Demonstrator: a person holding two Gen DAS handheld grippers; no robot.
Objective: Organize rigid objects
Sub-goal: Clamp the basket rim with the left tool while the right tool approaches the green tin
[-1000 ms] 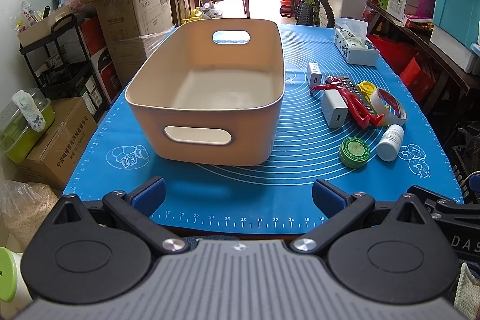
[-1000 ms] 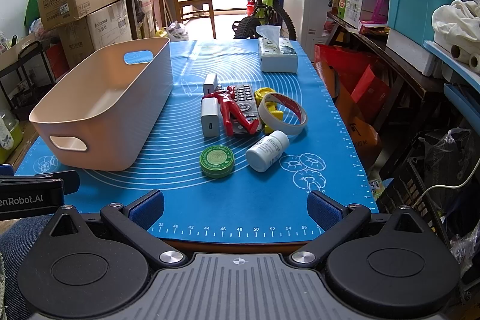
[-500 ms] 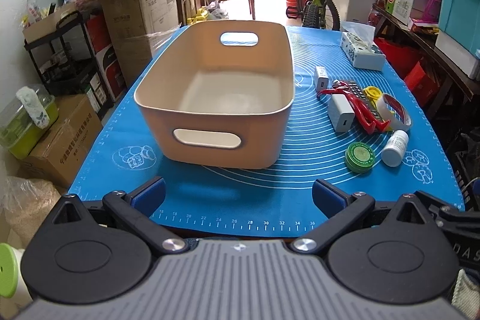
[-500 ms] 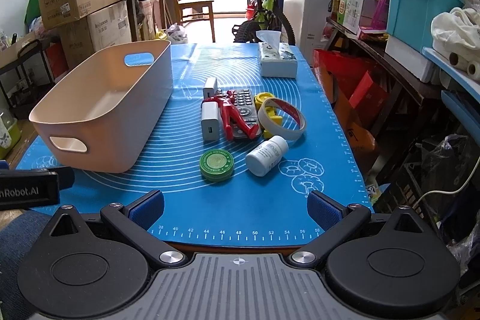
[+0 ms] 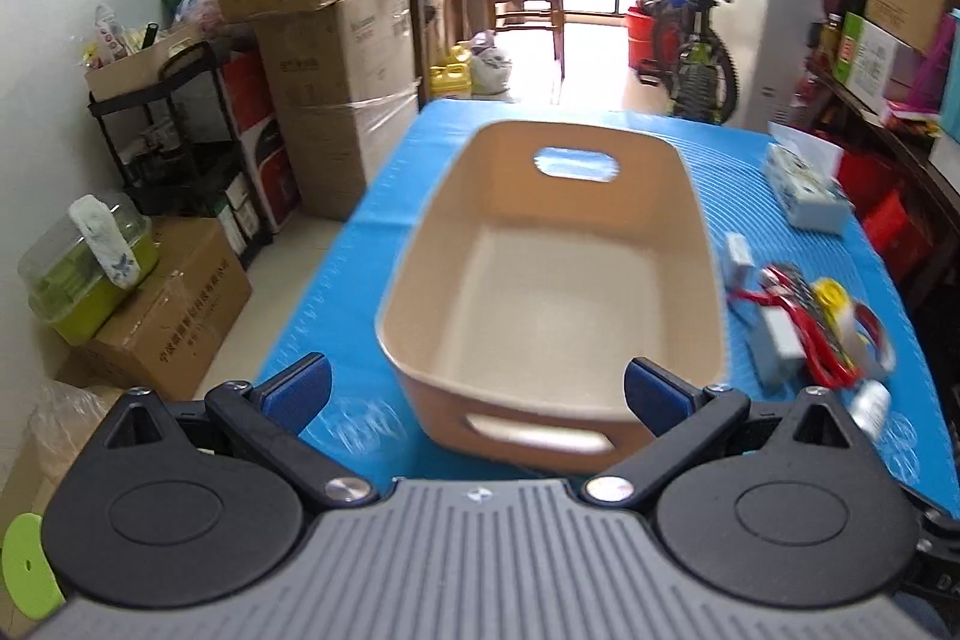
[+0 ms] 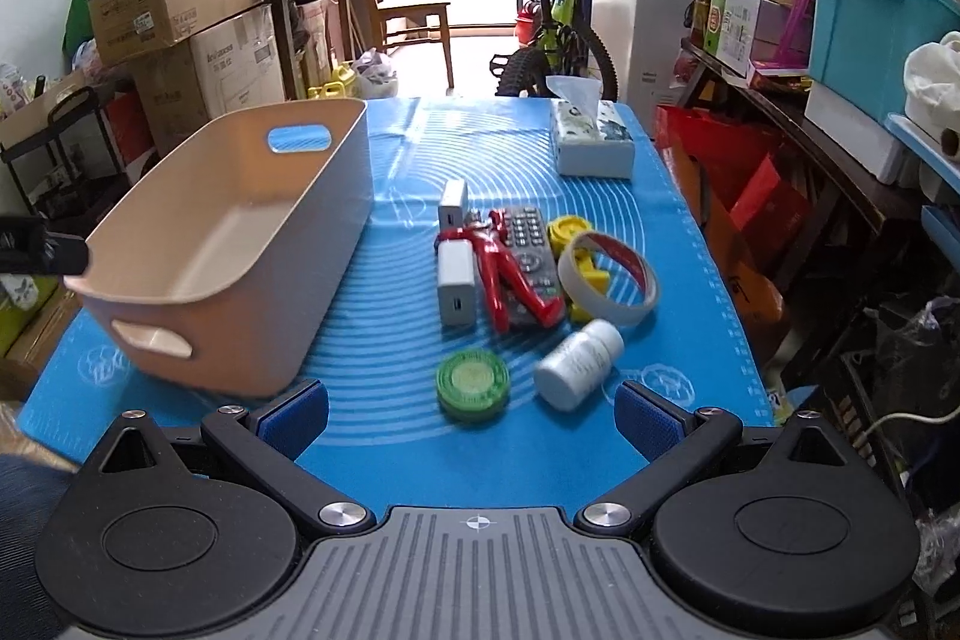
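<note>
The beige bin (image 6: 240, 244) is sitting on the blue mat (image 6: 390, 430) covering the worktop. Just right of the bin, the charger (image 6: 456, 280), red figure (image 6: 504, 268), remote (image 6: 531, 256), green tin (image 6: 474, 383) and white bottle (image 6: 579, 364) are lying clustered. The left gripper (image 5: 477, 394) and right gripper (image 6: 471, 406) are hovering near the bin, jaws apart, holding nothing.

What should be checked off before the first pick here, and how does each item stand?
1. Right gripper open and holding nothing: ok.
2. Left gripper open and holding nothing: ok.
3. Beige bin has nothing in it, upright on the blue mat: ok.
4. Green round tin and white bottle lie apart from the pile, nearest the right gripper: ok.
5. Red figure lies across the remote, not free-standing: not ok.
6. Left view sharp enough to aim: not ok, blurred.
</note>
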